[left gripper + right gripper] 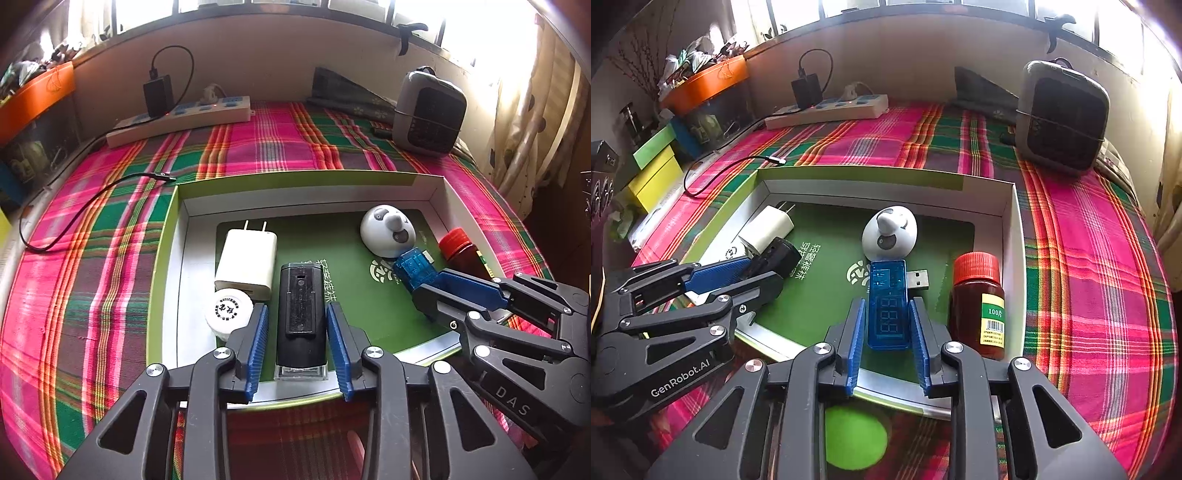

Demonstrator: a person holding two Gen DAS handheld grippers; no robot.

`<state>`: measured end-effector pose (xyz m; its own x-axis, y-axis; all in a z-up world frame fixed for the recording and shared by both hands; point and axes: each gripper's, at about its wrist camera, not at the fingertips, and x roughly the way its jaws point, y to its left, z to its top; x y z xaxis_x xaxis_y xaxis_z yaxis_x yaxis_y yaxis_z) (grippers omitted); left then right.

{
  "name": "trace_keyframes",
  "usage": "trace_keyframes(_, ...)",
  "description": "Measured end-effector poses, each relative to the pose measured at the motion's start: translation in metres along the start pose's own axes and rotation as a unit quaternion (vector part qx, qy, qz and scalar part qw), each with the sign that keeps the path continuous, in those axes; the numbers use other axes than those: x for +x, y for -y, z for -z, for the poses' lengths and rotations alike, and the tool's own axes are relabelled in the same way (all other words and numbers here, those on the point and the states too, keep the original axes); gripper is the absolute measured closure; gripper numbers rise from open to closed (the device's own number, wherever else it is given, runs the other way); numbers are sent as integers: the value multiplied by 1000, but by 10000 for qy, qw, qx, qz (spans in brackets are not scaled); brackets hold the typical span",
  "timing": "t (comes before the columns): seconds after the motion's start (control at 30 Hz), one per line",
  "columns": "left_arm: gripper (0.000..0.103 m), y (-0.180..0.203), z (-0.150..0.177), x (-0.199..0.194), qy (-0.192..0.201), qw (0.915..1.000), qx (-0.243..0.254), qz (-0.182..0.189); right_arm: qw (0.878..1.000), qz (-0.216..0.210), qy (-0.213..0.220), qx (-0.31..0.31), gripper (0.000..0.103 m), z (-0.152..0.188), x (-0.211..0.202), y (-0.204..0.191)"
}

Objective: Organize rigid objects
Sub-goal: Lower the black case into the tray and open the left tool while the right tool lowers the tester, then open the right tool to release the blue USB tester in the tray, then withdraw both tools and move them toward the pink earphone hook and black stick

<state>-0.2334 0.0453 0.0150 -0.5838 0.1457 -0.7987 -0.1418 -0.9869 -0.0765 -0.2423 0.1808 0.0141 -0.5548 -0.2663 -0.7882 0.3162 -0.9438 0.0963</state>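
Both tongs released: left gripper point(297, 314) straddles black device point(301, 314) untouched; right gripper point(888, 325) likewise straddles blue USB tester point(888, 306); withdraw straight back toward 6 o'clock, clear of red-capped bottle point(977, 306)

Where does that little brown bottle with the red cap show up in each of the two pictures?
Left wrist view: the bottle sits at the right, against the box's right wall, partly hidden behind the right gripper.
Right wrist view: the bottle stands right of centre, just right of the right gripper, label facing the camera.
Shared landmark: the white panda-faced dome, up and to the left of the bottle in both.
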Motion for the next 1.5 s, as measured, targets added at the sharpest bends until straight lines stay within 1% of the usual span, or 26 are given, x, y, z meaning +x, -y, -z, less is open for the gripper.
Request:
trace_keyframes(0.13,71,-1,1,-4,37,10000,-13,-22,10000,-39,62,55,71,1,-4,0)
trace_keyframes(0.37,70,0,6,-18,116,9999,-16,-59,9997,-66,188,153,71,3,-16,0)
trace_keyframes(0.47,70,3,9,-32,294,9993,81,-201,9994,-86,281,173,71,5,-24,-1)
trace_keyframes(0.57,70,4,11,-41,326,9994,62,-126,9991,-81,366,209,71,7,-34,-3)
trace_keyframes(0.8,70,5,21,-63,443,9989,6,-159,9982,40,546,224,71,15,-59,-7)
trace_keyframes(0.9,69,6,26,-72,480,9988,-39,-78,9976,32,626,283,71,19,-70,-6)
trace_keyframes(0.97,64,8,31,-77,488,9988,-20,-71,9973,65,661,314,71,23,-76,-5)
trace_keyframes(1.0,64,9,33,-78,479,9988,-20,-42,9971,76,680,328,71,26,-79,-4)
trace_keyframes(1.07,64,9,39,-83,484,9988,-46,-20,9968,167,682,375,71,32,-83,-2)
trace_keyframes(1.2,63,6,47,-89,487,9986,-171,152,9961,297,664,491,71,45,-91,4)
trace_keyframes(1.3,62,5,54,-93,491,9984,-213,177,9955,354,671,561,71,55,-96,8)
trace_keyframes(1.4,62,5,61,-91,405,9984,-284,291,9951,486,636,587,71,63,-97,11)
trace_keyframes(1.5,62,8,70,-87,287,9986,-303,329,9948,498,607,646,71,71,-97,15)
